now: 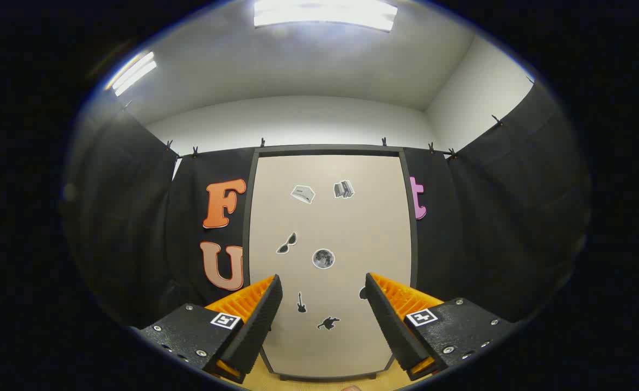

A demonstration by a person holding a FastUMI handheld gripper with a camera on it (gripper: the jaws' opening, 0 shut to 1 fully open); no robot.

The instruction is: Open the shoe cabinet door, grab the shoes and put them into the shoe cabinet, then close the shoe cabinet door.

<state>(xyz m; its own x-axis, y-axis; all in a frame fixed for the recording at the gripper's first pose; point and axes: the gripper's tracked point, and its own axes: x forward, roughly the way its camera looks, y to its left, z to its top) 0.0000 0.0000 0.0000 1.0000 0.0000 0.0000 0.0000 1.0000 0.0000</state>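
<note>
While facing the shoe cabinet [330, 260] head-on, with its tall beige door [352, 228] shut flat inside a dark frame, looks like the very start or the very end of the task, and cannot tell which: no shoes in sight, so unclear whether they already sit inside or wait elsewhere. Gripper [323, 304] held level in front of the lower door, fingers spread wide and gripping nothing, black ribbed pads [259, 320] angled outward. Small stickers dotted over the door face: sunglasses [287, 243], a moon [323, 258], a guitar [301, 302] between the fingers. No handle or knob visible, so the opening edge cannot be told; both long sides run close against the dark frame. Black cloth wall [471, 228] close on either side of the cabinet, leaving little sideways room. Strip of wooden floor [308, 383] showing under the door's bottom edge. White ceiling with bright lamps [324, 13] overhead.
</note>
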